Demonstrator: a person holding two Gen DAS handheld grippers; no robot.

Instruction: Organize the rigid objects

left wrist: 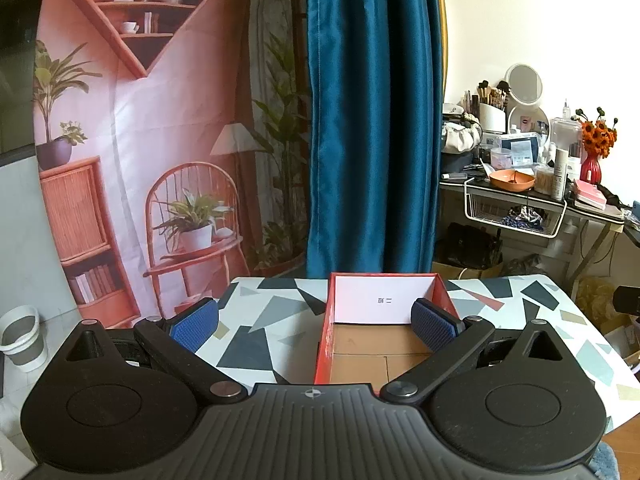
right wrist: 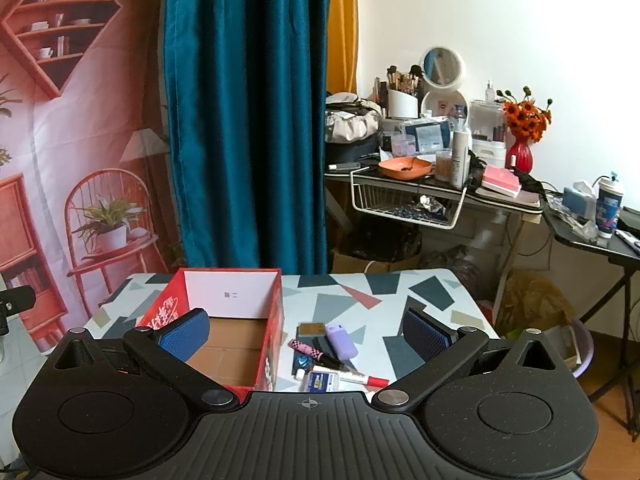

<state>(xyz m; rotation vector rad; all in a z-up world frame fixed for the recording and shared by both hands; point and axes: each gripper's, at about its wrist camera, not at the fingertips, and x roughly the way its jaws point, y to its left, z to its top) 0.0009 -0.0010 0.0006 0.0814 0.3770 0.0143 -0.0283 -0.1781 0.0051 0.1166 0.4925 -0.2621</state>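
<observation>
Both tools, left tool (left wrist: 315,323) and right tool (right wrist: 307,334), hang released above the surface (right wrist: 352,300); the red box (right wrist: 276,320) (empty) sits beside the clustered small items (right wrist: 332,356), apparently for short transfers.

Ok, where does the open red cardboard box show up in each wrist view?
Left wrist: open red cardboard box bottom centre, between the left tongs' blue pads.
Right wrist: the box lower left, behind the right tongs' left pad.
Shared landmark: the white printed card on its far inner wall.
</observation>
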